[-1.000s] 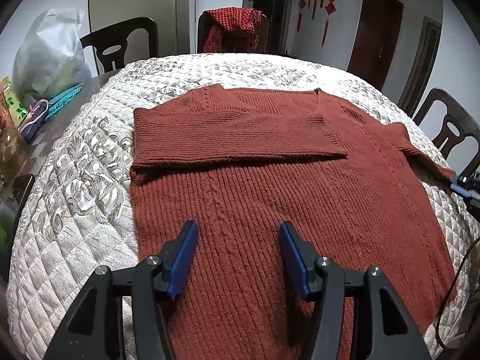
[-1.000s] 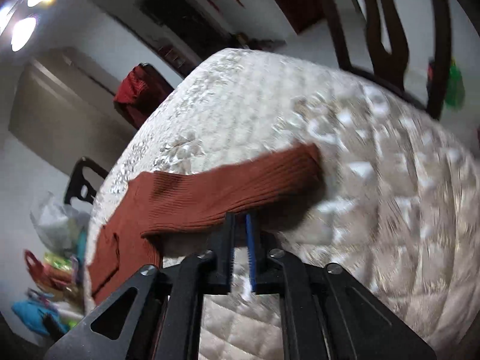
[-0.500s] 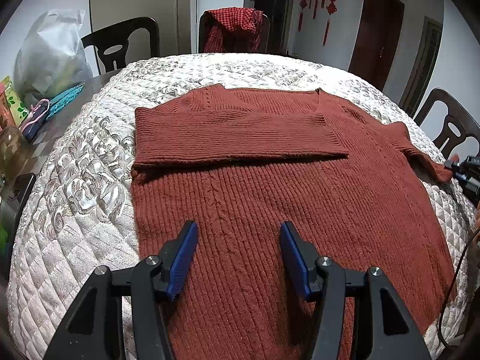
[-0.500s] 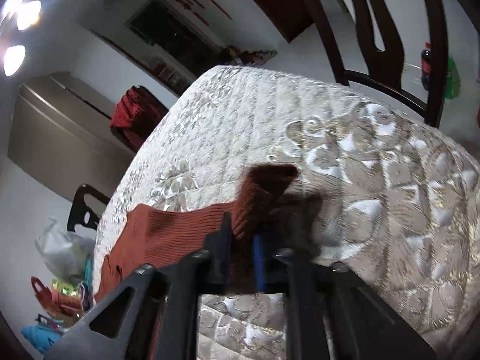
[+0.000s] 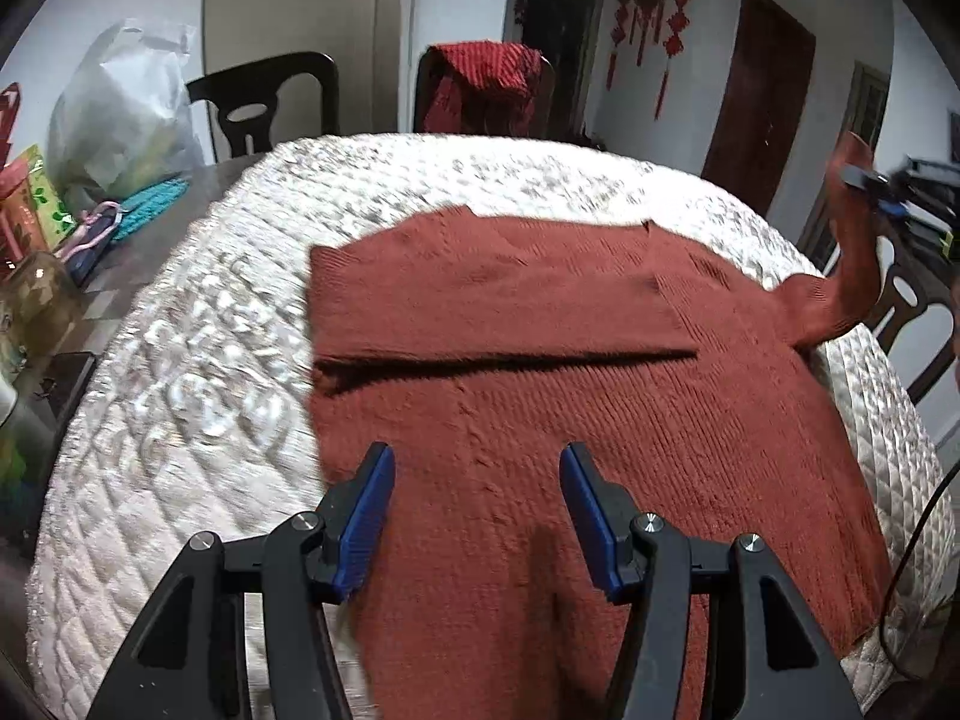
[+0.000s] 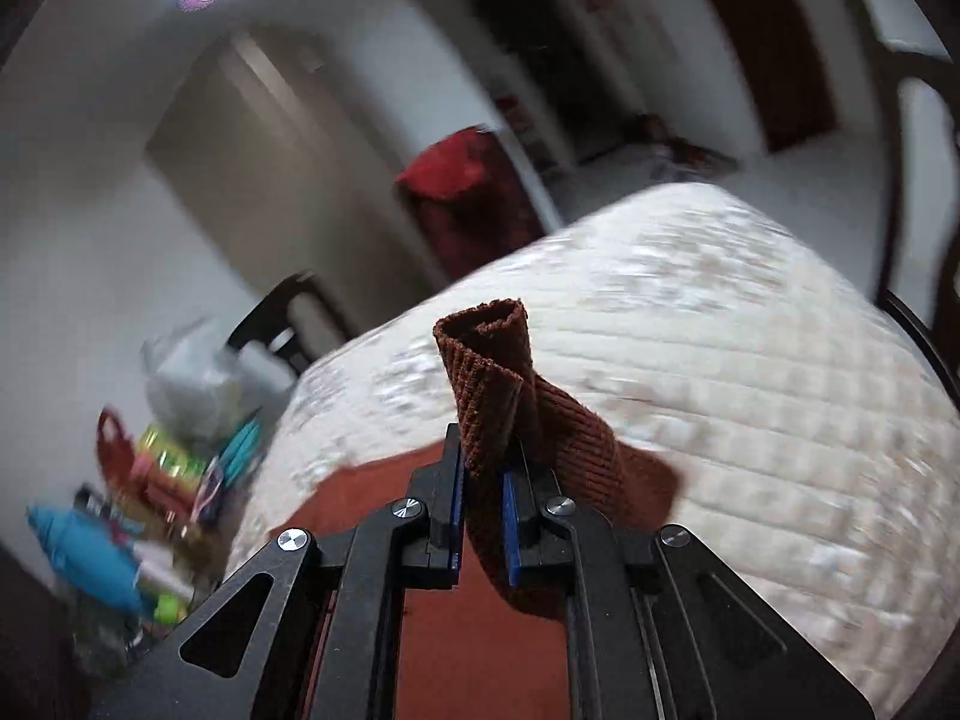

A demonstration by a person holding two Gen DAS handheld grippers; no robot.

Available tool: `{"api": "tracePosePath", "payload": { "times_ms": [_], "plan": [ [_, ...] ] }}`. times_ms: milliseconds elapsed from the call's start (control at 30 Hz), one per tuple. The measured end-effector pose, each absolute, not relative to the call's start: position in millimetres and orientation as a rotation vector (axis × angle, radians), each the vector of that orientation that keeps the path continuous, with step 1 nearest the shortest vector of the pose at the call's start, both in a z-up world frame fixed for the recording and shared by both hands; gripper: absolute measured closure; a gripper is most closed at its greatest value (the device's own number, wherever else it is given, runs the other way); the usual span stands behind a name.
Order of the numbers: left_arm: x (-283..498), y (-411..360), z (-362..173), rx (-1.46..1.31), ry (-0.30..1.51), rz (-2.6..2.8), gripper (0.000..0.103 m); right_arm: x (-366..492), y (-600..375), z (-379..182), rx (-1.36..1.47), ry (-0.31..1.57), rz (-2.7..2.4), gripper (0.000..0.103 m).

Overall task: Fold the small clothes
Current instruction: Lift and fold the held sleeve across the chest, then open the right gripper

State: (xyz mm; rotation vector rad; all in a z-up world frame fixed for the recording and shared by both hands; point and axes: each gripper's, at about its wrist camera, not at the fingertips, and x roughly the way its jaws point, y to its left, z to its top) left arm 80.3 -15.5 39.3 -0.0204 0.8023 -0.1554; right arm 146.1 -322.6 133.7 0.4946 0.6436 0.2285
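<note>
On the quilted table cover [image 5: 180, 420], the rust-brown sweater [image 5: 600, 420] lies flat, neckline toward the far chairs and hem toward the operator, so its long axis runs from near to far in the left wrist view. At the left side, one sleeve [image 5: 480, 312] is already folded across the chest, lying crosswise to the body with its cuff end reaching toward the right shoulder. Above the lower part of the sweater, the left gripper [image 5: 477, 504] hovers with its jaws spread wide and nothing between them; contact with the knit cannot be confirmed. Further right, the other sleeve [image 5: 852, 252] rises from the shoulder off the table, pointing up and outward to the right gripper [image 5: 870, 186], which appears at the right edge of that view. The right wrist view shows the right gripper [image 6: 483, 480] clamped on the cuff [image 6: 486, 372], the ribbed end standing curled above the blue pads [image 6: 510, 522]. Step in hand, by judgement: folding the second sleeve, roughly the early-middle stage of the task. The next move calls for carrying the cuff leftward across the chest and laying it crosswise over the first sleeve, flat and untwisted, before release. The left gripper is placed to steady the body if the knit drags.
</note>
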Motion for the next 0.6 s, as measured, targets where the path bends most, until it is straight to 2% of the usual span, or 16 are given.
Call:
{"api": "tracePosePath", "payload": {
  "times_ms": [133,300,400,600],
  "plan": [
    [77,1,45,-0.035,0.782,-0.120,0.043,174,-259,130,0.417,0.700,0.340,0.093],
    [72,19,46,-0.054,0.778,-0.086,0.043,202,-186,90,0.347,0.848,0.490,0.092],
    [70,28,45,-0.070,0.783,-0.077,0.043,204,-166,64,0.334,0.940,0.545,0.080],
    [77,33,52,-0.074,0.774,-0.085,0.043,180,-186,78,0.359,0.872,0.595,0.079]
  ]
}}
